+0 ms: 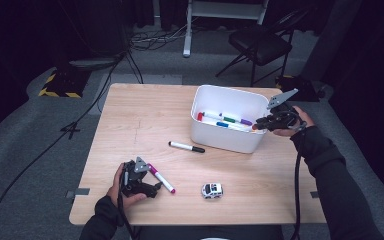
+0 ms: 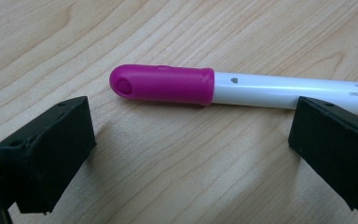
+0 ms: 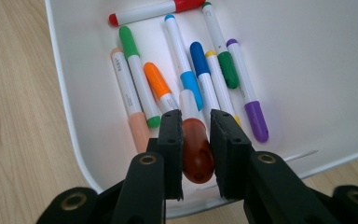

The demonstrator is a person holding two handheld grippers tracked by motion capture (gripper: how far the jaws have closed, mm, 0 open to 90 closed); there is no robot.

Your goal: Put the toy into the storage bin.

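Light wooden table (image 1: 130, 115), pale grain, sitting on grey carpet. Right on the wood: a white bin (image 1: 228, 141) toward the far right, a black-capped marker (image 1: 186, 146) lying just in front of it, a magenta-capped marker (image 1: 161, 178) at the near left, lying at an angle, and a little white toy car (image 1: 212, 190) near the front edge, well apart from the markers.
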